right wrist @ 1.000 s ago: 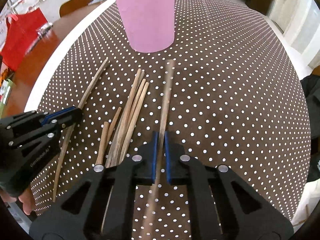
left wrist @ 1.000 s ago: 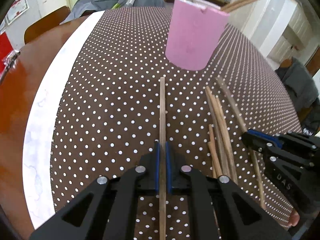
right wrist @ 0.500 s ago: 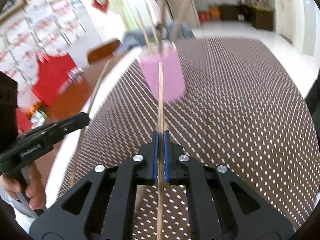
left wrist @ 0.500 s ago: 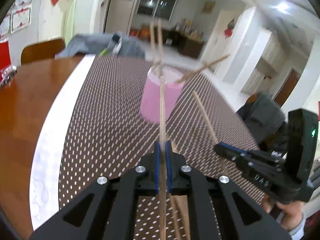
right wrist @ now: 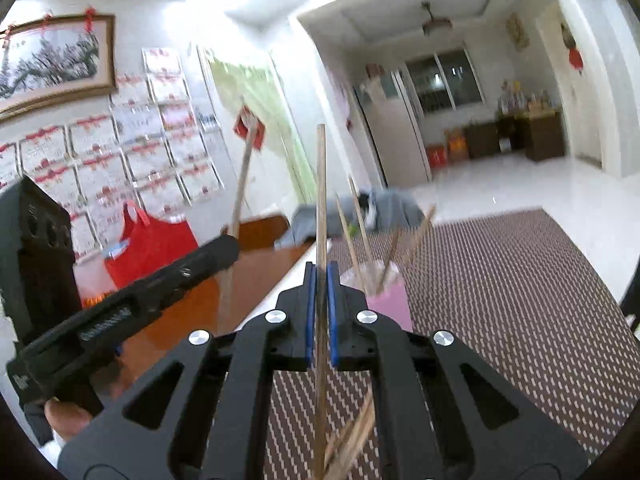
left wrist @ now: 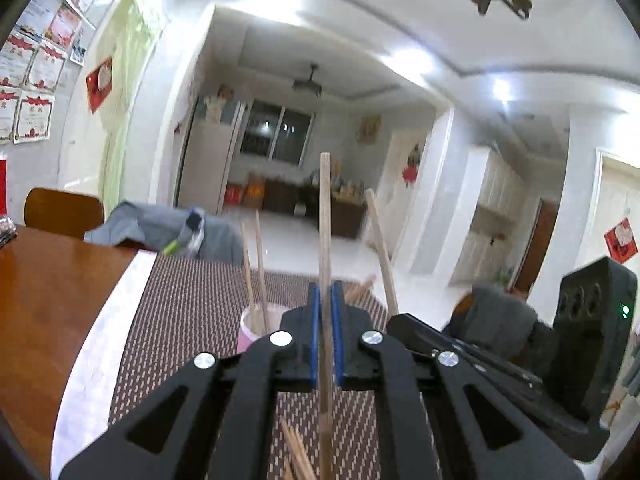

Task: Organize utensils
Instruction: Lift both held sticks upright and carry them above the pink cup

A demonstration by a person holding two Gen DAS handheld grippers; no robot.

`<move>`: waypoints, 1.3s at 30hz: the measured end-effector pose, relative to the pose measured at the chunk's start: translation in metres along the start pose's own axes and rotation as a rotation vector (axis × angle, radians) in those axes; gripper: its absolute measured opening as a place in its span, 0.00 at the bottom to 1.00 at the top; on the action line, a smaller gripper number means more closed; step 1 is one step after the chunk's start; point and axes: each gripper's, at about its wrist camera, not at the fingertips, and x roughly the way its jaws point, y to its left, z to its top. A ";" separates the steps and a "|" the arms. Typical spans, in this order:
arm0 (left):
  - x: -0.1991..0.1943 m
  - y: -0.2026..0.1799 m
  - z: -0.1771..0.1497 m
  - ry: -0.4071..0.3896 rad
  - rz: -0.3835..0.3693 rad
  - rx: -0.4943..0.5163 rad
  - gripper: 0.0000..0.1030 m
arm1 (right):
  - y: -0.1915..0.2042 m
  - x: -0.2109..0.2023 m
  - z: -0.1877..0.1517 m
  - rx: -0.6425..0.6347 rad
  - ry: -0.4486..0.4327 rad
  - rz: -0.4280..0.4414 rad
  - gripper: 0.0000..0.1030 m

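My left gripper [left wrist: 326,292] is shut on a wooden chopstick [left wrist: 325,216] that points up, raised above the table. My right gripper [right wrist: 319,274] is shut on another wooden chopstick [right wrist: 321,184], also tilted up. The pink cup [right wrist: 386,298] with several chopsticks in it stands ahead on the dotted brown mat [right wrist: 500,280]; in the left wrist view the cup [left wrist: 252,330] is partly hidden behind my fingers. The right gripper shows at the right of the left wrist view [left wrist: 394,316], the left gripper at the left of the right wrist view [right wrist: 230,244]. Loose chopsticks [right wrist: 352,440] lie on the mat below.
The wooden table [left wrist: 44,280] has a white strip [left wrist: 104,336] along the mat's left edge. A red bag [right wrist: 148,244] sits at the far left. A grey garment [left wrist: 160,228] lies over a chair at the far end.
Both grippers have lifted their chopsticks off the mat and tilted them upward. The cup now sits low in both views, close behind the fingertips.
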 end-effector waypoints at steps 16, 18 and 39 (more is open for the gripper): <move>0.070 0.036 0.030 -0.314 0.077 -0.055 0.06 | -0.025 0.085 0.015 -0.038 -0.254 0.009 0.06; 0.081 0.041 0.030 -0.329 0.093 -0.060 0.06 | -0.029 0.088 0.017 -0.037 -0.278 0.001 0.06; 0.130 0.062 0.018 -0.332 0.124 -0.084 0.06 | -0.030 0.110 0.016 -0.126 -0.392 -0.059 0.06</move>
